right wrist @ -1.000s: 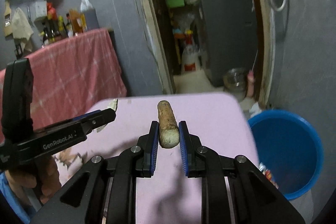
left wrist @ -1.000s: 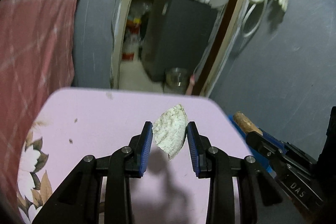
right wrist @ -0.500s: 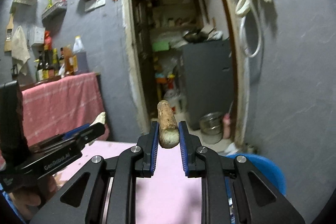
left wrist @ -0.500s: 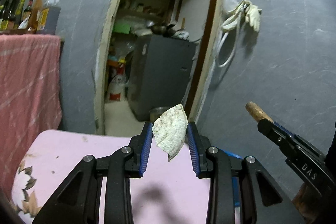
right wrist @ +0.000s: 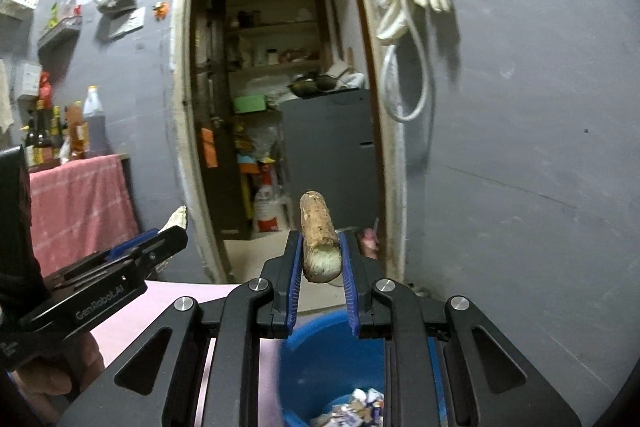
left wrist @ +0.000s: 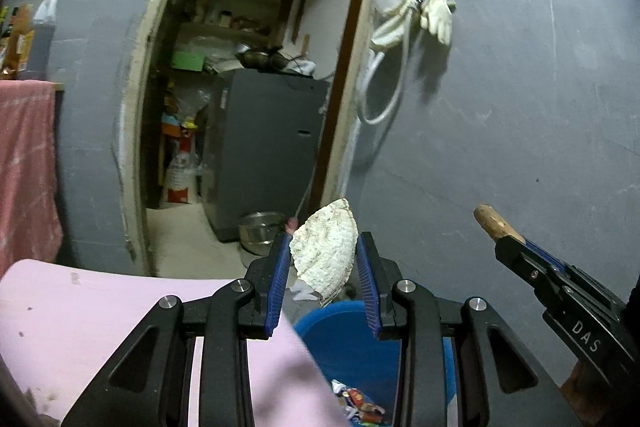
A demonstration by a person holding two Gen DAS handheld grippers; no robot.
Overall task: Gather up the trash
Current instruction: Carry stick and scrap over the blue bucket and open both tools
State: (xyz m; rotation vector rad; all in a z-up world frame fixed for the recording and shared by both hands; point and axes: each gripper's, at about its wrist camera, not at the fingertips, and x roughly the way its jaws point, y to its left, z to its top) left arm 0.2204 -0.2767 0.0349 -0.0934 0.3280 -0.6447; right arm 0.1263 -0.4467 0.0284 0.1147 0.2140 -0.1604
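A: Trash first. Where does it sit against the blue bucket (left wrist: 340,343)?

B: Two pieces, both in the air above it. A pale, flaky, fan-shaped scrap (left wrist: 326,251) is pinched between the blue pads of the left gripper (left wrist: 323,279); its lower tip hangs over the bucket's near rim. A brown stub, stick-like, (right wrist: 319,239) is clamped in the right gripper (right wrist: 320,279), cut end toward the camera, also over the bucket's opening.

A: Jaws?

B: Both closed onto their pieces. Neither piece touches the bucket.

A: Inside the bucket?

B: Crumpled wrappers (right wrist: 356,407) at the bottom, mixed colours.

A: Around the bucket?

B: Pink table (left wrist: 100,311) just left of it, edge overlapping the rim in the left wrist view. Behind it, a grey wall with an open doorway (right wrist: 280,107); a steel bowl (left wrist: 262,231) on the floor past the threshold. White gloves and a hose loop (left wrist: 416,15) hang on the wall above and right of the bucket. Red cloth (right wrist: 80,207) far left, bottles above it.
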